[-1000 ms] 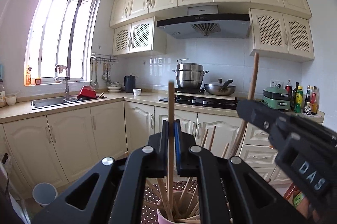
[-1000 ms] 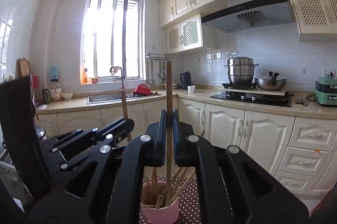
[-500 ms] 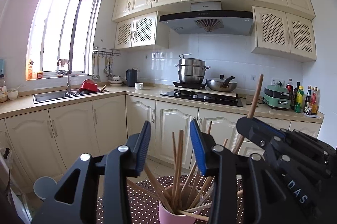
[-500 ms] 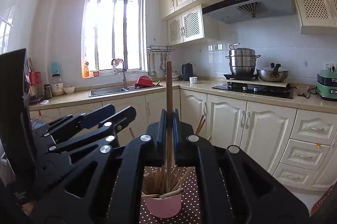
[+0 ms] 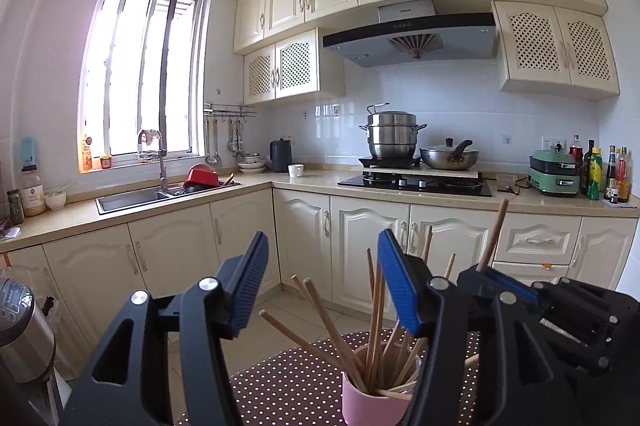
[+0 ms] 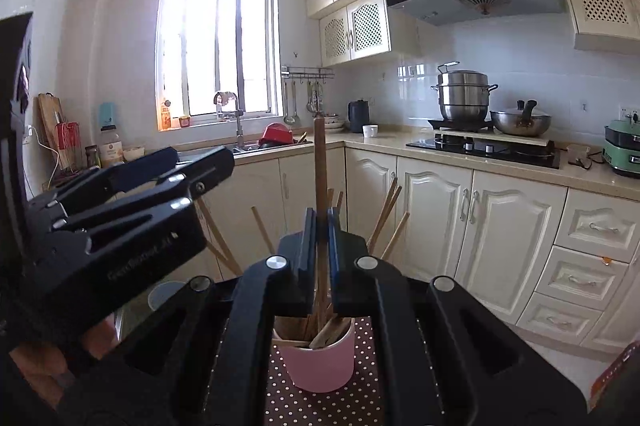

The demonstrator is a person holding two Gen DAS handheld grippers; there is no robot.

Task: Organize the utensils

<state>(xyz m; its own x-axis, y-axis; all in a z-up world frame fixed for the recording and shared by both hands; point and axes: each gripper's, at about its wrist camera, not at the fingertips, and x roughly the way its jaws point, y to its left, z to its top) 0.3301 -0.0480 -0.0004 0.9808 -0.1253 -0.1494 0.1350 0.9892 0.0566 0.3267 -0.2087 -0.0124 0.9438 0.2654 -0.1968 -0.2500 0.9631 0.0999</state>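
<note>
My right gripper (image 6: 319,226) pinches one stiff, light, slippery chopstick (image 6: 319,162) upright at mid-shaft above the pink cup (image 6: 320,366) of chopsticks, best gripped there, while my left gripper (image 5: 320,282) hangs spread, holding nothing.

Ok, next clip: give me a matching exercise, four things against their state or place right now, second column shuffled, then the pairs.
Things:
1. left gripper
2. right gripper
3. pink cup
4. steamer pot

States or places:
A. on the stove
B. open, holding nothing
C. on the dotted cloth, full of chopsticks
D. shut on an upright chopstick

Pairs: 1-B, 2-D, 3-C, 4-A
</note>
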